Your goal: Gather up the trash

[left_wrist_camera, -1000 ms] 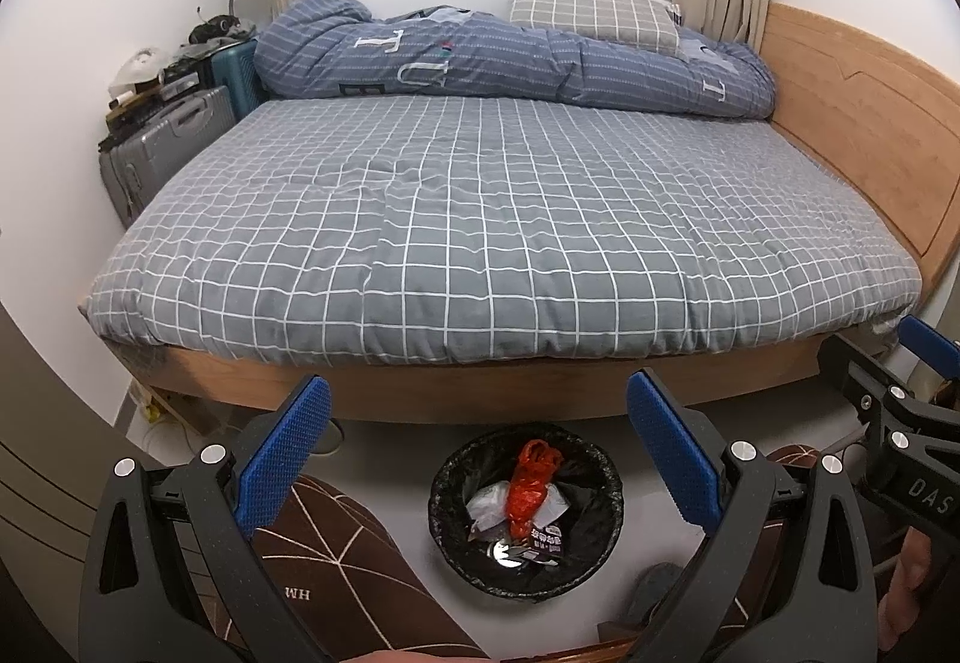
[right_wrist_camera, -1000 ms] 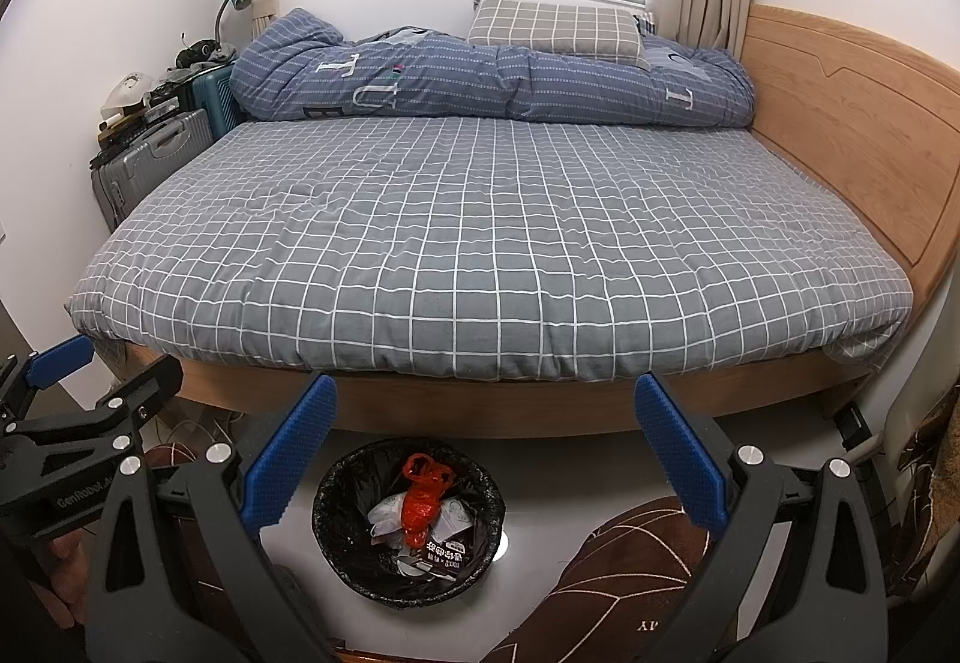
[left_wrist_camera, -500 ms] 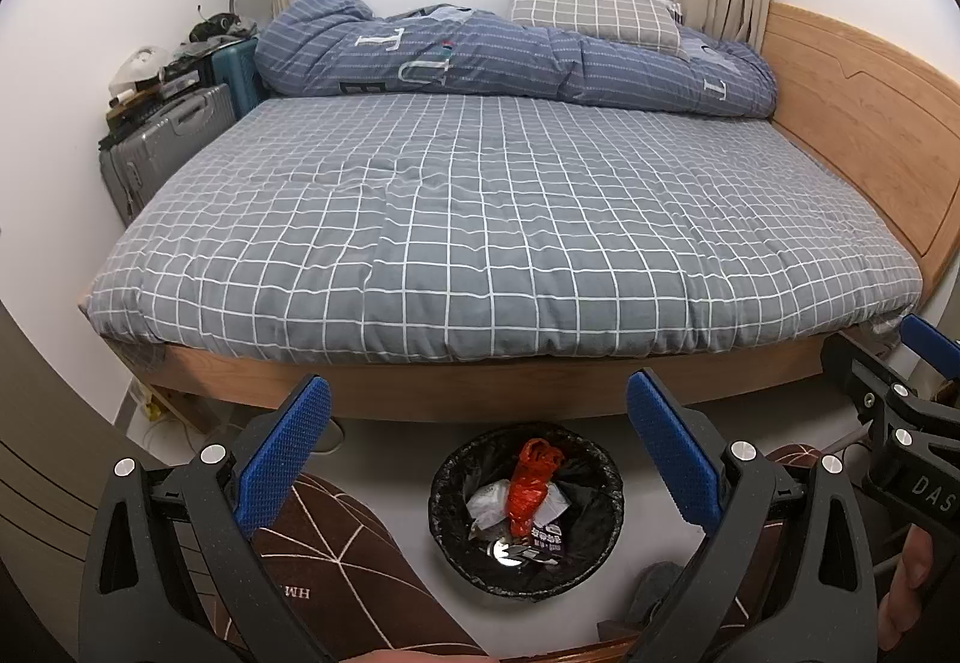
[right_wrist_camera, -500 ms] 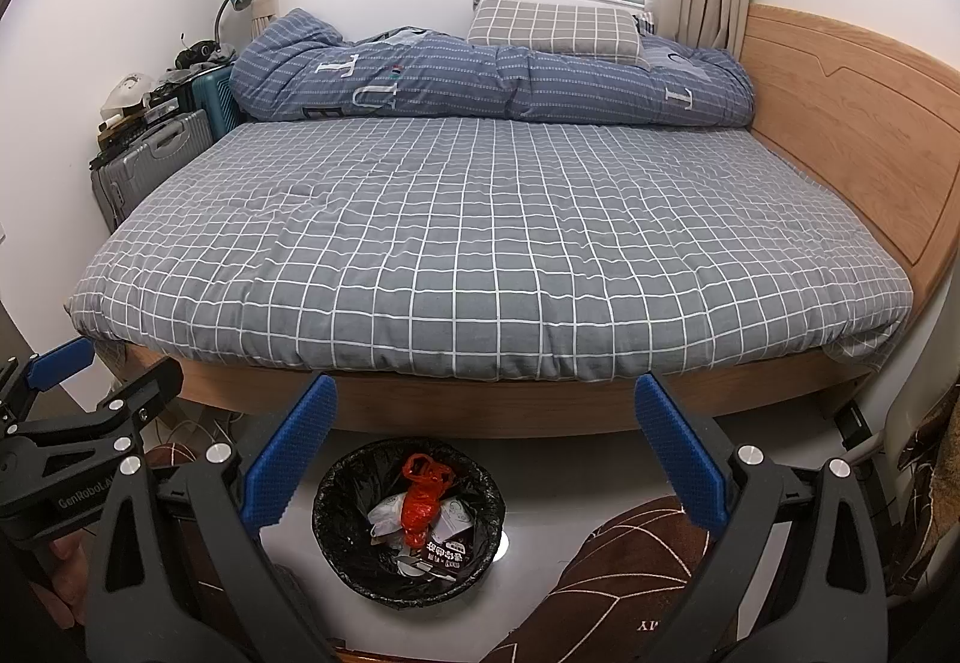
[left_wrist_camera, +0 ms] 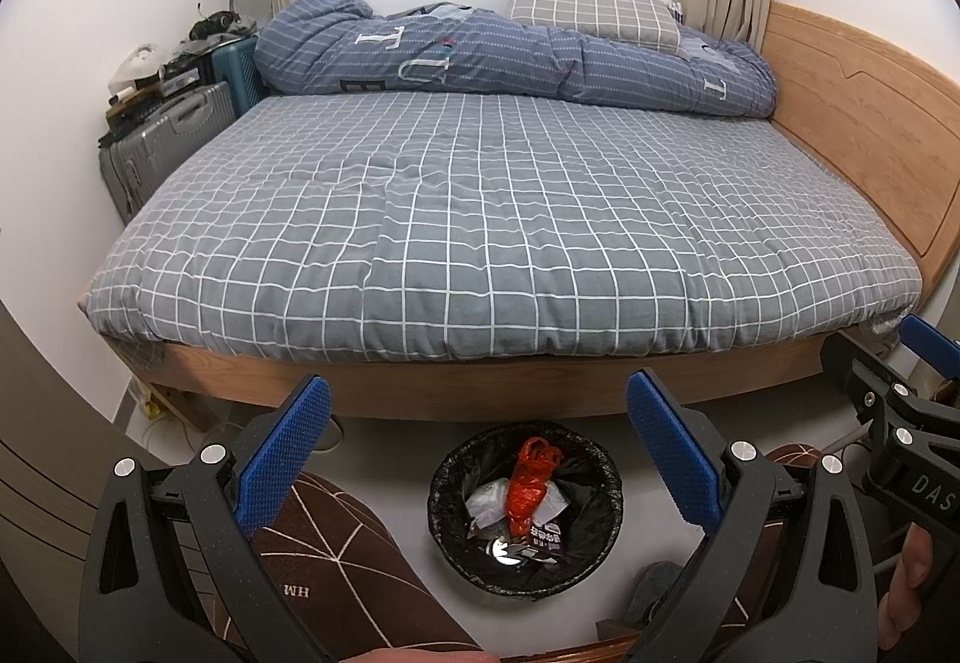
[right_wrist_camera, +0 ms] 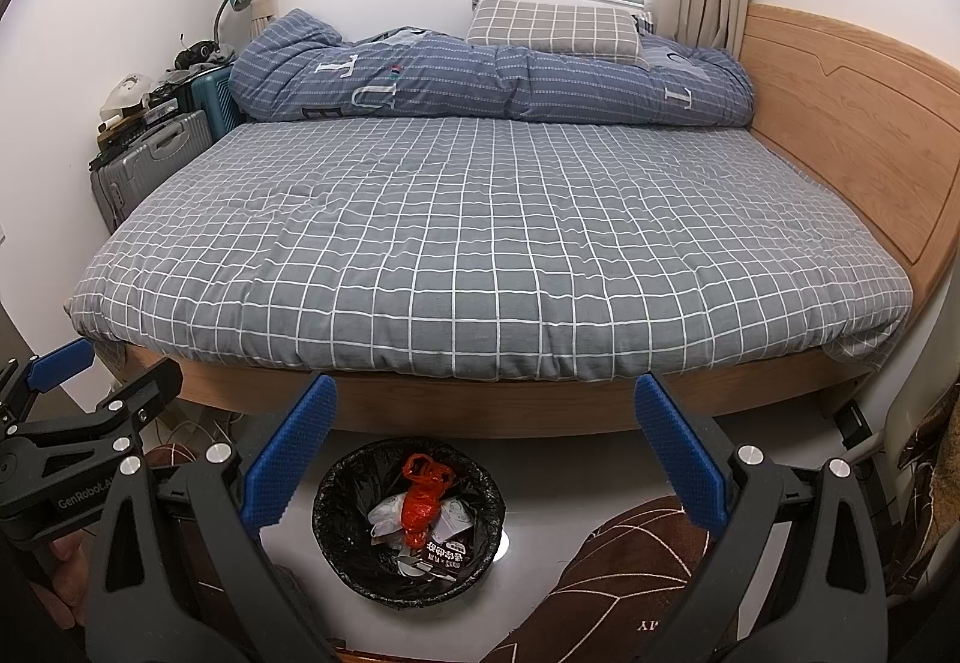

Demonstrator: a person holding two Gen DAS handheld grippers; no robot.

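Note:
A round bin with a black liner [left_wrist_camera: 447, 501] [right_wrist_camera: 336, 489] stands on the floor in front of the bed. Inside it lie a red plastic bag [left_wrist_camera: 527, 489] [right_wrist_camera: 423, 504], white wrappers and a dark printed packet [right_wrist_camera: 444, 550]. My left gripper [left_wrist_camera: 477, 447] is open above the bin, nothing between its blue pads. My right gripper [right_wrist_camera: 485, 444] is also open and empty, with the bin below and left of its middle. Each gripper shows at the edge of the other's view.
A bed with a grey checked sheet [left_wrist_camera: 492, 219] fills the room ahead, with a rolled blue duvet [left_wrist_camera: 510, 57] and a pillow [right_wrist_camera: 552, 27] at the far side. Suitcases [left_wrist_camera: 162, 141] stand at the left wall. Brown patterned trouser legs [left_wrist_camera: 336, 579] [right_wrist_camera: 624, 579] flank the bin.

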